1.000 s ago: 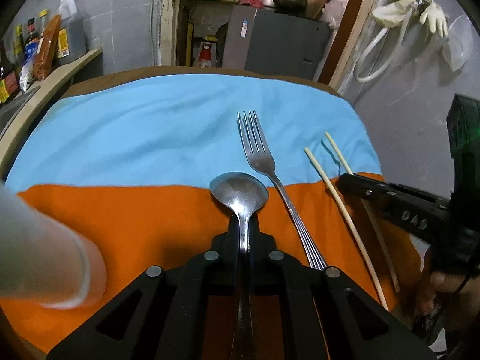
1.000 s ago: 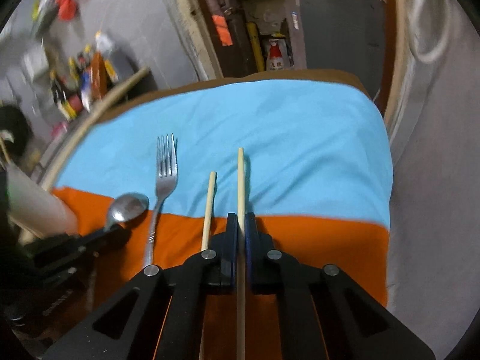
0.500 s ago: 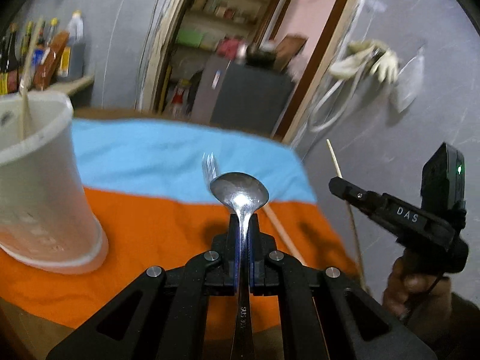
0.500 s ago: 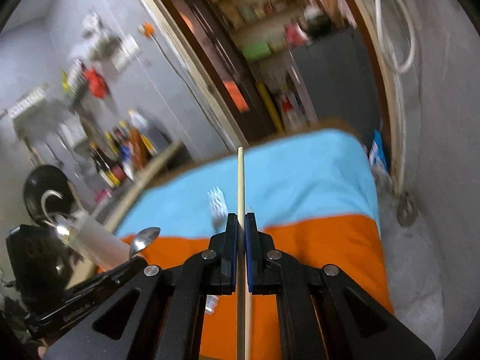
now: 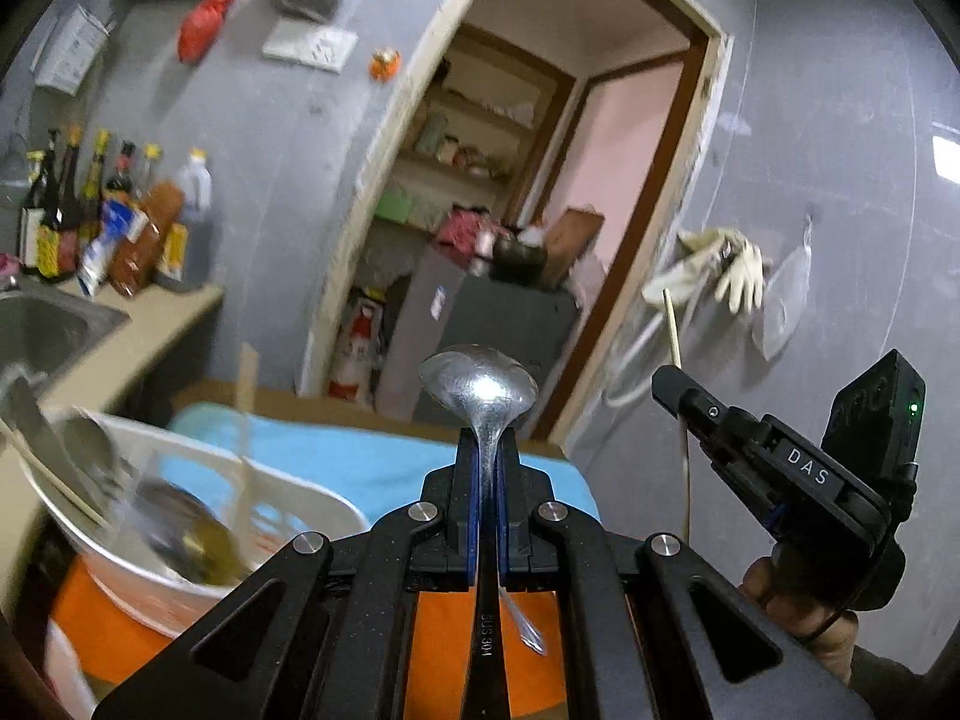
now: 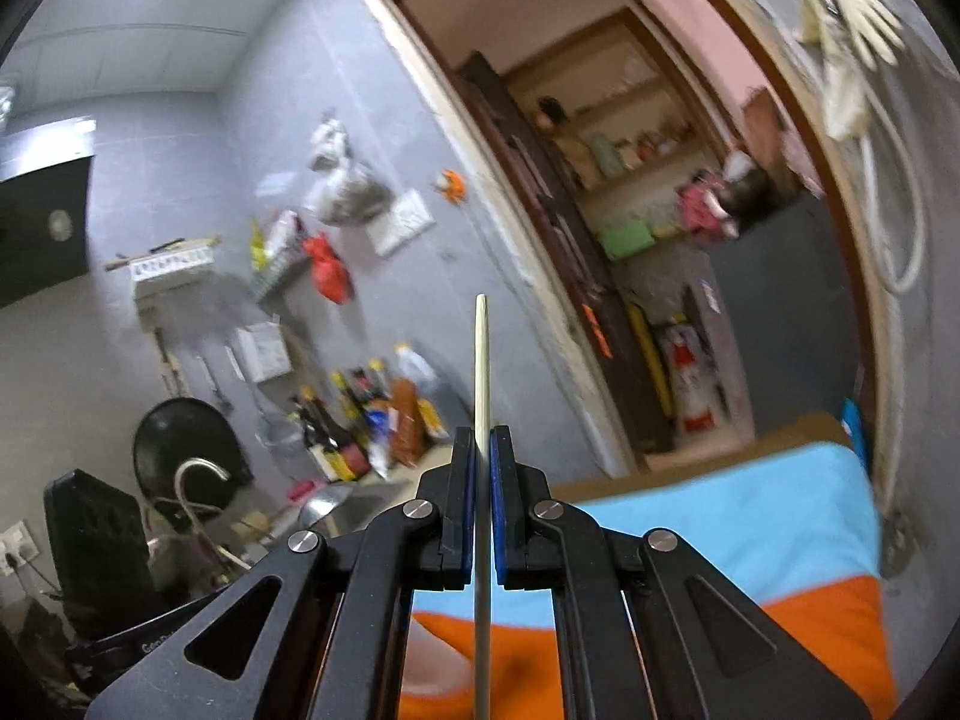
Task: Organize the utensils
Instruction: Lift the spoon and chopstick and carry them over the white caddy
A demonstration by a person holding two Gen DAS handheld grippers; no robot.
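Both grippers have been rising off the orange-and-blue cloth (image 5: 384, 456). Left gripper (image 5: 487, 450) is clenching a spoon (image 5: 479, 387), bowl pointing to 12 o'clock, beside the white holder (image 5: 288, 498) at 9 o'clock. Right gripper (image 6: 482, 444) is pinching one chopstick (image 6: 480, 360), tip pointing to 12 o'clock.

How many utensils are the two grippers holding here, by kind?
spoon: 1, in the left gripper
chopstick: 1, in the right gripper
Total: 2
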